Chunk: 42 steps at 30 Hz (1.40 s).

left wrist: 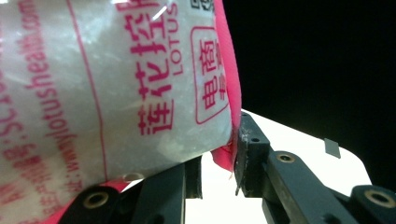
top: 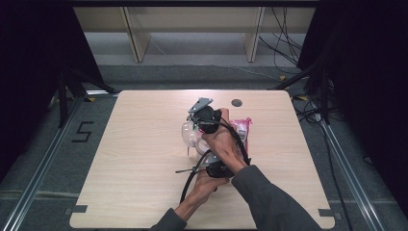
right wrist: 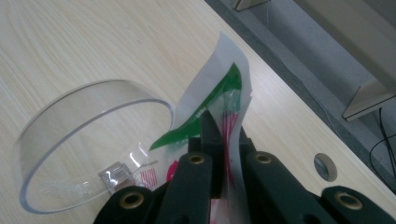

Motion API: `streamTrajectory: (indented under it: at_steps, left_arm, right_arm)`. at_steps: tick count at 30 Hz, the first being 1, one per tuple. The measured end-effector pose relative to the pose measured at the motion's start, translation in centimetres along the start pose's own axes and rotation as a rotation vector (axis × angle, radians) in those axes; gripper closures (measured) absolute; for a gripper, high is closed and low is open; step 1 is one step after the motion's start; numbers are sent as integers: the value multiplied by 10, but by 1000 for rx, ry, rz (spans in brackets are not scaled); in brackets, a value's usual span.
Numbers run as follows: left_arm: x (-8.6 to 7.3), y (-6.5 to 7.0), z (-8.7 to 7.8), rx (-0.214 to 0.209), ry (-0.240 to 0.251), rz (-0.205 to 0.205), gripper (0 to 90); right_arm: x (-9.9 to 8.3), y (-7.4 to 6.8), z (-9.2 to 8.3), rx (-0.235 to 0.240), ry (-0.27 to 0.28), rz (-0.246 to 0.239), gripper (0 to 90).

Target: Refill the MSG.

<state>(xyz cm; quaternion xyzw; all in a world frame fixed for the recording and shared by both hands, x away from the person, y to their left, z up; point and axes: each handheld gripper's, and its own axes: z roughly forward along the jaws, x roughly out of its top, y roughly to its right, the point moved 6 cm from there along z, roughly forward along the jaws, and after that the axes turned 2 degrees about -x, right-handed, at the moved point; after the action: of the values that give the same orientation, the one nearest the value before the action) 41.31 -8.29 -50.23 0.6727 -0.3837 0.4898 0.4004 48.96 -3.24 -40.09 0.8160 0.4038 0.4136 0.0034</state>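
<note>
A pink-edged bag [left wrist: 116,84] of white granules with red lettering hangs close in the left gripper view. My left gripper [left wrist: 219,151] is shut on its lower pink corner. In the high view the bag [top: 242,129] lies right of the crossed hands, and the left gripper's body [top: 217,169] sits under the right wrist. My right gripper [right wrist: 226,127] is shut on a flap of white film [right wrist: 215,79] printed green and red; I cannot tell whether it belongs to the bag. A clear round container [right wrist: 51,140] lies on its side just left of it, by the right gripper [top: 196,126].
The wooden table [top: 144,163] has a cable hole [top: 236,102] near its far edge, just behind the hands. Wooden shelf legs [top: 137,38] and loose cables [top: 288,48] lie on the floor beyond. Metal rails [top: 43,159] run along both sides.
</note>
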Motion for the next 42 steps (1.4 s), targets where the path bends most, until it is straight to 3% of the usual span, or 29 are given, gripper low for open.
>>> streamTrajectory:
  at_steps: [9, 12, 17, 33, 34, 42]
  left_arm:
    - [0, -1, -1, -3, 2, -3, 747]
    - [0, -1, -2, -1, -2, 1, 747]
    - [0, -1, -2, -3, -2, 2, 747]
    - [1, 1, -1, -3, 1, 0, 748]
    - [1, 1, -1, -4, 2, -1, 748]
    - [1, 1, -1, -3, 0, 3, 748]
  right_arm:
    - [1, -1, 0, 9, 3, -12, 900]
    - [1, -2, 0, 13, -2, 9, 900]
    - [2, -2, 0, 2, 4, -18, 900]
    - [1, -2, -2, 12, 14, 24, 900]
    - [1, -1, -2, 6, 16, 7, 900]
    - [1, -1, -3, 9, 13, 4, 900]
